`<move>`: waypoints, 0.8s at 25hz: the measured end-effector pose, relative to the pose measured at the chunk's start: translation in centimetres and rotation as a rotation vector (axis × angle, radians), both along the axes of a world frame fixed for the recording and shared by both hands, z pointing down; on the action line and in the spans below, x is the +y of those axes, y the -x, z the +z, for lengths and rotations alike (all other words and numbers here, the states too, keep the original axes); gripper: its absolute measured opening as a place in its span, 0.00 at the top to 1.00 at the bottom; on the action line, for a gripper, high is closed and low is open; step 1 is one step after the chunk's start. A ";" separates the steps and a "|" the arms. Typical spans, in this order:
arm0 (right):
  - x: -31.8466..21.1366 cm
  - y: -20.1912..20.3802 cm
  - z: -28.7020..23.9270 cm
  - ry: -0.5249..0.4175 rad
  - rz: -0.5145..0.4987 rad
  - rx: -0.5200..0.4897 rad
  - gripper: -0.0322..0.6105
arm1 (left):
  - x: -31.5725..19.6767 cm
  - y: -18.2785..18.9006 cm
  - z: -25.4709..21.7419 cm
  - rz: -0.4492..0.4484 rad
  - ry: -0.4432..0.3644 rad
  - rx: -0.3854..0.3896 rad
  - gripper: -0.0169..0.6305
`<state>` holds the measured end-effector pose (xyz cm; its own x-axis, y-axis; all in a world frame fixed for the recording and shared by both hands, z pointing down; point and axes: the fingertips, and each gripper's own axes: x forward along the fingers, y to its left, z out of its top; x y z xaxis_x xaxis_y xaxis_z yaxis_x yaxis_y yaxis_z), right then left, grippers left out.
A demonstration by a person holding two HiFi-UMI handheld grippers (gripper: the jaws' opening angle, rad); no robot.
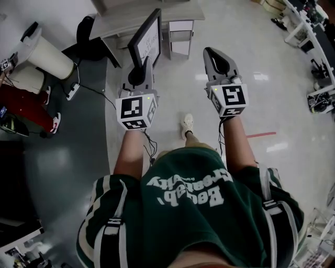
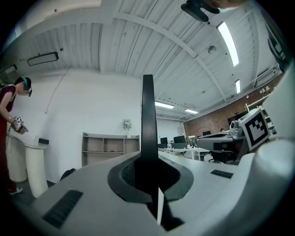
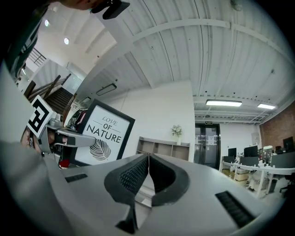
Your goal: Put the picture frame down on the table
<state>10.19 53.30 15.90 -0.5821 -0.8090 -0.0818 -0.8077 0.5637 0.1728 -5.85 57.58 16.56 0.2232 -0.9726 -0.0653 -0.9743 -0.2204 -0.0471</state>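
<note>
Left hand-held gripper clamps picture frame (right hand-held gripper closed, empty).

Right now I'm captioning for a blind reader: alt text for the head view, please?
The left gripper clamps a black picture frame upright by its edge, a grey table just beyond. The right gripper beside it is shut and empty, over pale floor.
</note>
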 end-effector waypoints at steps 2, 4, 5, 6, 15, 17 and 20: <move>-2.5 -0.3 -0.4 0.001 -0.004 -0.005 0.90 | -2.5 -0.6 -0.5 0.006 -0.002 -0.006 0.93; -5.1 -0.7 -0.8 -0.001 -0.006 -0.009 0.89 | -5.2 -1.1 -1.0 0.004 -0.007 -0.010 0.93; -6.4 -0.9 -1.1 -0.003 -0.008 -0.009 0.89 | -6.5 -1.3 -1.3 0.003 -0.010 -0.009 0.93; -7.6 -1.0 -1.2 -0.006 -0.009 -0.009 0.90 | -7.7 -1.4 -1.6 0.002 -0.014 -0.007 0.93; -21.5 -1.6 -2.3 -0.013 -0.023 -0.004 0.89 | -21.4 -2.2 -3.0 -0.009 -0.022 -0.011 0.93; -24.7 -1.9 -2.1 -0.004 -0.021 0.000 0.89 | -24.7 -2.2 -3.0 -0.017 -0.025 -0.005 0.93; -28.7 -2.5 -2.3 -0.006 -0.021 -0.005 0.89 | -28.9 -2.5 -3.1 -0.022 -0.022 -0.002 0.93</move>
